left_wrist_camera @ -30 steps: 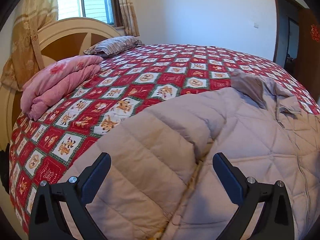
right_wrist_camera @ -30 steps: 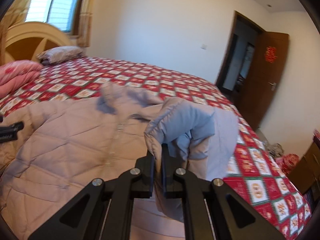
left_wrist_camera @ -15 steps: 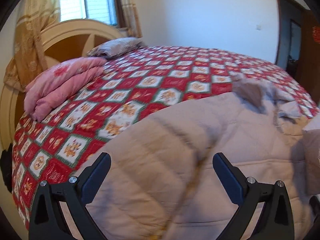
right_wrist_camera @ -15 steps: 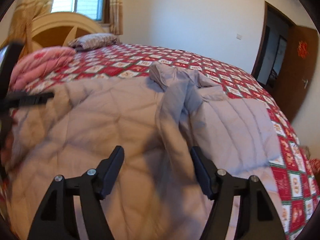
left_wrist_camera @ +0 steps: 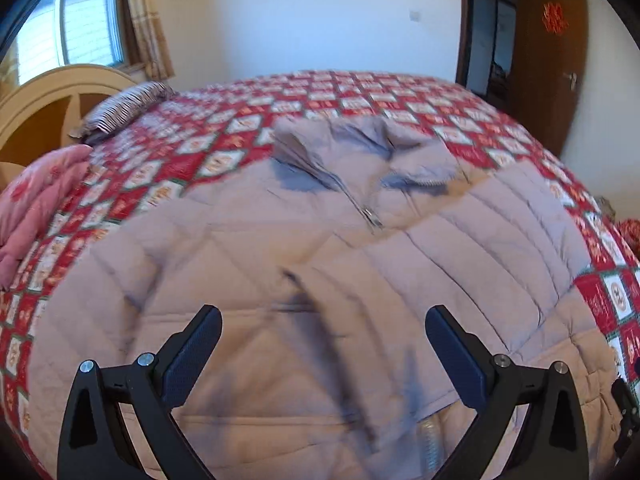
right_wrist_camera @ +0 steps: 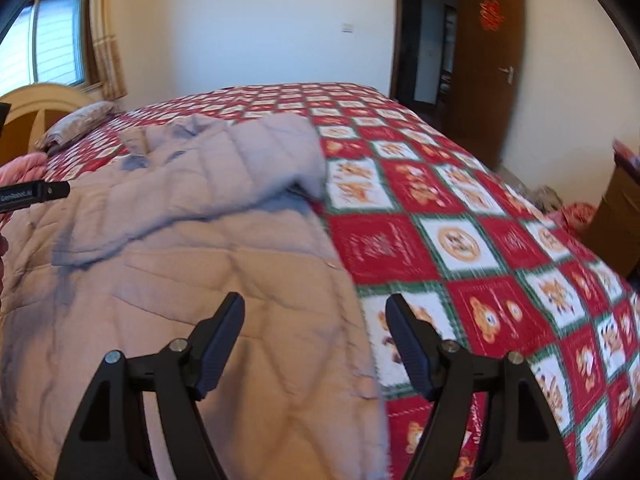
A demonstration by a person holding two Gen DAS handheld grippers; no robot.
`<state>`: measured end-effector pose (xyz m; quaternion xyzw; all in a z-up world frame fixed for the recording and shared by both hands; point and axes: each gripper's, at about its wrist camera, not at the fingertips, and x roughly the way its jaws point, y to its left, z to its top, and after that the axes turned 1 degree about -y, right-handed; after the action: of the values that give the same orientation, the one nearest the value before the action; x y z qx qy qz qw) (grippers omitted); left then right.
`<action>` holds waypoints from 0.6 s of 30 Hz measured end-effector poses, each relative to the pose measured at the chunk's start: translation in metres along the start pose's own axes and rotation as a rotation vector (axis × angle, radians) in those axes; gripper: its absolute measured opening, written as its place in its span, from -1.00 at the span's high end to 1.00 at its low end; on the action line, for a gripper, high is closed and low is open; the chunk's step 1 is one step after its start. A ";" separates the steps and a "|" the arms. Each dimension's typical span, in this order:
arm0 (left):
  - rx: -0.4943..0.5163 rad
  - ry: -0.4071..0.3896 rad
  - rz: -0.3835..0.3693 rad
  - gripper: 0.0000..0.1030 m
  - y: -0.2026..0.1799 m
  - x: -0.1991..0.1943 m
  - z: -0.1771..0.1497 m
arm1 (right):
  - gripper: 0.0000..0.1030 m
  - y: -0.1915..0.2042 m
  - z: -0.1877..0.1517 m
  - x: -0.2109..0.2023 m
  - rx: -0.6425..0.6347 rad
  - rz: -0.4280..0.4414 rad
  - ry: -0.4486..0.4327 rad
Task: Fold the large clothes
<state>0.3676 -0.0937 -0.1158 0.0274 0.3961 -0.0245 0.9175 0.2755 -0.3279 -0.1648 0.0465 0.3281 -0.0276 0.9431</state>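
Bedroom, bed (right_wrist_camera: 460, 240) with checked quilt: one quilted coat (left_wrist_camera: 280, 280), soft, bulky, light. Best held at hem or side seam. Left hand-held gripper (left_wrist_camera: 320, 344) and right hand-held gripper (right_wrist_camera: 316, 336) both released, the right's jaws having just been opening, nothing between them.

One jacket (left_wrist_camera: 280, 280) lies on one bed (right_wrist_camera: 480, 240). Two grippers show: the left gripper (left_wrist_camera: 322, 344) and the right gripper (right_wrist_camera: 314, 332). There is one striped pillow (left_wrist_camera: 120, 110), one folded pink quilt (left_wrist_camera: 36, 200), one headboard (left_wrist_camera: 40, 108), one window (left_wrist_camera: 76, 36), one door (right_wrist_camera: 488, 60).
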 end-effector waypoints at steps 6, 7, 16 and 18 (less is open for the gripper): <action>0.040 0.112 -0.076 0.63 -0.019 0.036 -0.014 | -0.54 -0.007 -0.021 0.015 0.022 0.022 0.003; 0.048 0.083 -0.066 0.69 -0.018 0.032 -0.015 | -0.56 -0.009 -0.026 0.017 0.035 0.020 0.003; 0.079 -0.010 0.101 0.60 0.031 0.018 -0.007 | -0.62 -0.008 -0.033 0.023 0.063 0.021 0.017; 0.073 0.026 0.128 0.28 0.038 0.025 -0.007 | -0.62 -0.007 -0.033 0.024 0.059 0.023 0.025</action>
<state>0.3821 -0.0560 -0.1378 0.0866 0.4043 0.0202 0.9103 0.2735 -0.3323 -0.2060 0.0783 0.3385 -0.0260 0.9374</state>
